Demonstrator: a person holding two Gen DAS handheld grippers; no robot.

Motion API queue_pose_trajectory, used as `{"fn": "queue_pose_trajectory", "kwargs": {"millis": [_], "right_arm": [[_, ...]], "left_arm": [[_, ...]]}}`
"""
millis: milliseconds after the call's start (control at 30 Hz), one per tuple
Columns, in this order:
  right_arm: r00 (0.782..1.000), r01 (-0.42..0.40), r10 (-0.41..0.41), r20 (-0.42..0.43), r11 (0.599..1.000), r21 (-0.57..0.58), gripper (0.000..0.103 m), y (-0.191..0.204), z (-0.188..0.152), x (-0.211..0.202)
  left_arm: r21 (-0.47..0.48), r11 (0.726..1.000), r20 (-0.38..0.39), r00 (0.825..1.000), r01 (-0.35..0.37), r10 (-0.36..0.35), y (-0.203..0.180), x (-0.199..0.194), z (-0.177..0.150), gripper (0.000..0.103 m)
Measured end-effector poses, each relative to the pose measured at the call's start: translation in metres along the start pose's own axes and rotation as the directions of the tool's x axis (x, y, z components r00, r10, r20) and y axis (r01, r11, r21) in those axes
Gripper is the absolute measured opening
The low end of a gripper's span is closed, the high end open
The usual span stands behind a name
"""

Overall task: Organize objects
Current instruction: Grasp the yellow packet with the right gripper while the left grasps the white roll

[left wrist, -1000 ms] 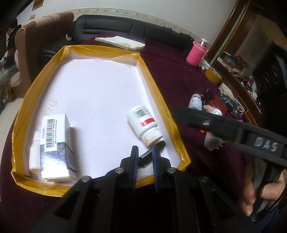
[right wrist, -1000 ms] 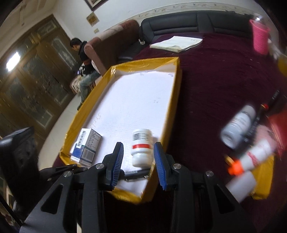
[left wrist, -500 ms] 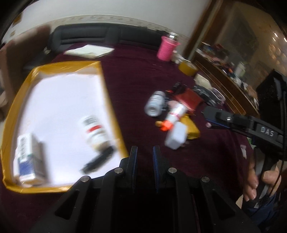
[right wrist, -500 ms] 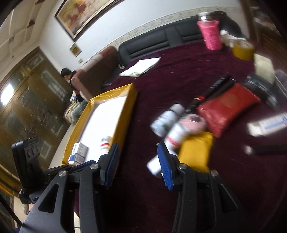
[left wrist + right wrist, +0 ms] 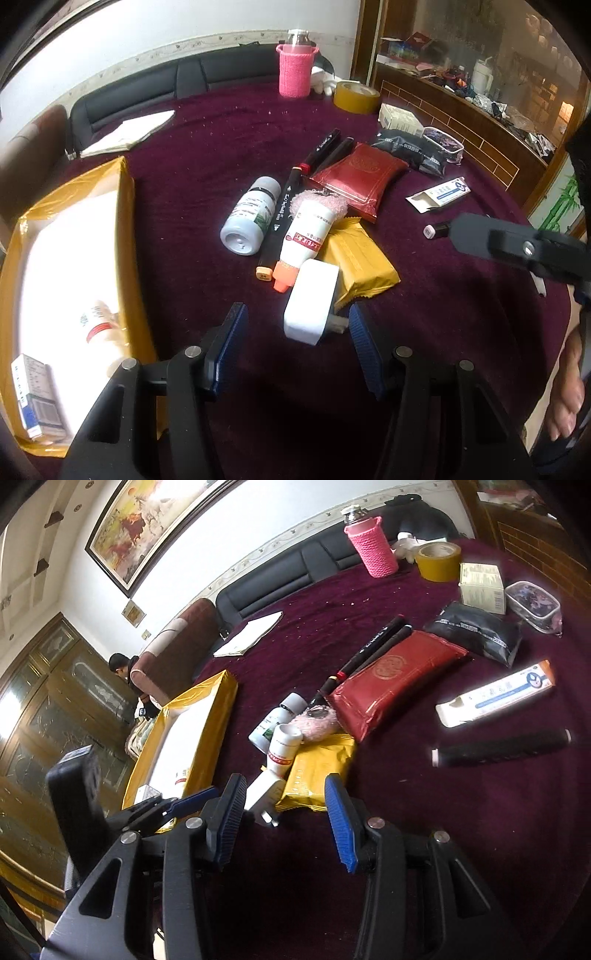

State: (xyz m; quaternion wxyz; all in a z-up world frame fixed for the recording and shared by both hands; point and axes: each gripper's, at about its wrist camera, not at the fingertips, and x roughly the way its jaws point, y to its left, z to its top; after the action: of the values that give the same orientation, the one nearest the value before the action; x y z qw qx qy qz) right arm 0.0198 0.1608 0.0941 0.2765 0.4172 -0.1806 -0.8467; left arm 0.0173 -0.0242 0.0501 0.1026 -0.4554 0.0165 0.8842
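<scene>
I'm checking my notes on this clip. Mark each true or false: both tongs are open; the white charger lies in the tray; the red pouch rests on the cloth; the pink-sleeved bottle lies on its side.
1. Both tongs are open. True: left tongs and right tongs are spread, holding nothing.
2. The white charger lies in the yellow tray. False: it lies on the tablecloth, outside it.
3. The red pouch rests on the cloth. True.
4. The pink-sleeved bottle lies on its side. False: it stands upright.

The left gripper [image 5: 297, 325] is held wide open around a white plug [image 5: 312, 304] on the purple table [image 5: 207, 155]. A yellow packet [image 5: 360, 258] is touched by the plug. A yellow tray [image 5: 125, 206] is seen at the table's left edge.
</scene>
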Motion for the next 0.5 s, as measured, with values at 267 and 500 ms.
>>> {"fn": "queue_pose_trajectory", "kwargs": {"millis": [267,500], "right_arm": [[1.000,-0.009,0.009,-0.015,1.000,0.012,0.042,-0.012,-0.002,0.009],[0.999,0.016,-0.016,-0.033,1.000,0.025,0.042,-0.016,-0.001,0.017]], "left_arm": [[-0.006,1.000,-0.026,0.999,0.020,-0.020,-0.003,0.017,0.009,0.040],[-0.030,0.998,-0.031,0.998,0.060,-0.061,0.002,0.027,0.008,0.022]]}}
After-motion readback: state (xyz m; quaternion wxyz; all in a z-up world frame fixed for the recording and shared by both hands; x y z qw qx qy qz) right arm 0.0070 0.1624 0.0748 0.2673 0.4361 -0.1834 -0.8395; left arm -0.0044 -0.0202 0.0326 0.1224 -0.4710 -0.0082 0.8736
